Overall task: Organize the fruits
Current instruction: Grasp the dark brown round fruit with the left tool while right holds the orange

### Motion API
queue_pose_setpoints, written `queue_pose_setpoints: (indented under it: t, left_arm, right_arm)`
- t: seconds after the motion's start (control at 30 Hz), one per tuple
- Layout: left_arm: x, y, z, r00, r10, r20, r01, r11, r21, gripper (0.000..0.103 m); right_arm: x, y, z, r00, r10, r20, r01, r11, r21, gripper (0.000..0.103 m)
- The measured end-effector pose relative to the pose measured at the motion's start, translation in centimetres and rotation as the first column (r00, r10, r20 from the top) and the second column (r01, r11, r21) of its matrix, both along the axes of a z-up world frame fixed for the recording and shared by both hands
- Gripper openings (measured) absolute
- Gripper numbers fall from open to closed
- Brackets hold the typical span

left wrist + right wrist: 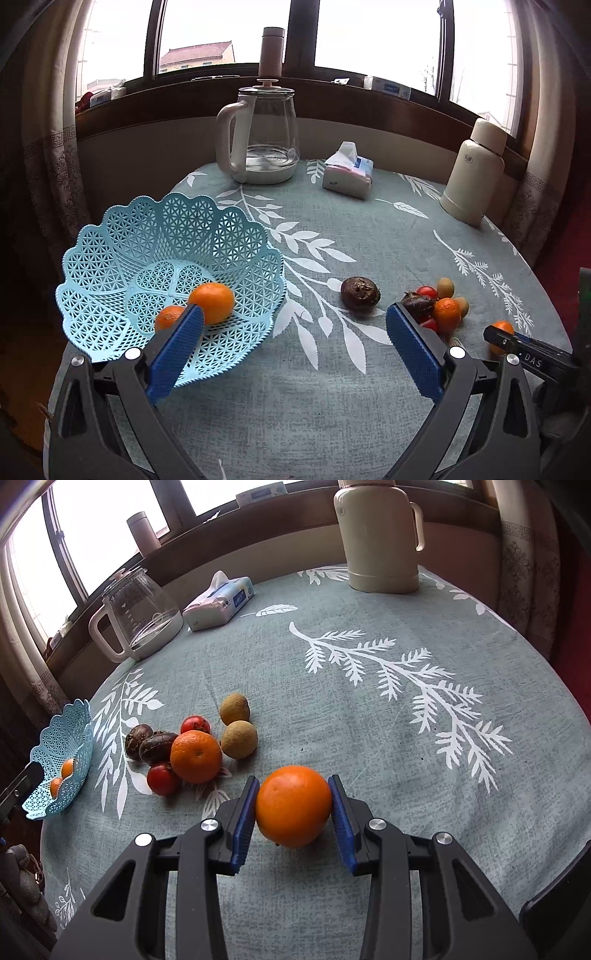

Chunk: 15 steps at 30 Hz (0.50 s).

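Note:
A light-blue lattice basket stands at the table's left and holds two oranges. My left gripper hangs open just in front of it, with nothing between its fingers. One dark wrinkled fruit lies alone on the cloth. To its right is a pile of an orange, two red fruits, two tan round fruits and a dark fruit. Nearer the front edge, my right gripper is shut on a large orange, both blue pads pressed to its sides, low over the cloth.
A glass kettle, a tissue pack and a cream thermos stand along the far side of the round table. A pink bottle sits on the window sill behind. Curtains hang at both sides.

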<state>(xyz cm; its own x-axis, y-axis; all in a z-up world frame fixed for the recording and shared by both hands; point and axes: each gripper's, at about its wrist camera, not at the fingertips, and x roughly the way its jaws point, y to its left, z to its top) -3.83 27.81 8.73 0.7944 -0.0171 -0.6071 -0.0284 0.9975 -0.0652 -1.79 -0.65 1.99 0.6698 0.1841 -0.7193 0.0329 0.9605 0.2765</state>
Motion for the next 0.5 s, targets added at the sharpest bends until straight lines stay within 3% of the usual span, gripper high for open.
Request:
queue_pose_setpoints:
  t: [0.33, 0.5]
  left_arm:
    - [3.2, -5.2, -1.9, 0.996, -0.084, -0.011, 0.085, 0.988, 0.133, 0.099]
    - [5.4, -6.4, -3.4, 0.99, -0.126, -0.07, 0.136, 0.977, 0.166, 0.08]
  right_arm:
    - [0.1, -0.8, -0.4, 1.0, 0.021, 0.012, -0.022, 0.998, 0.063, 0.039]
    - [0.2, -0.9, -0.6, 0.999, 0.039, 0.011, -0.039, 0.995, 0.094, 0.039]
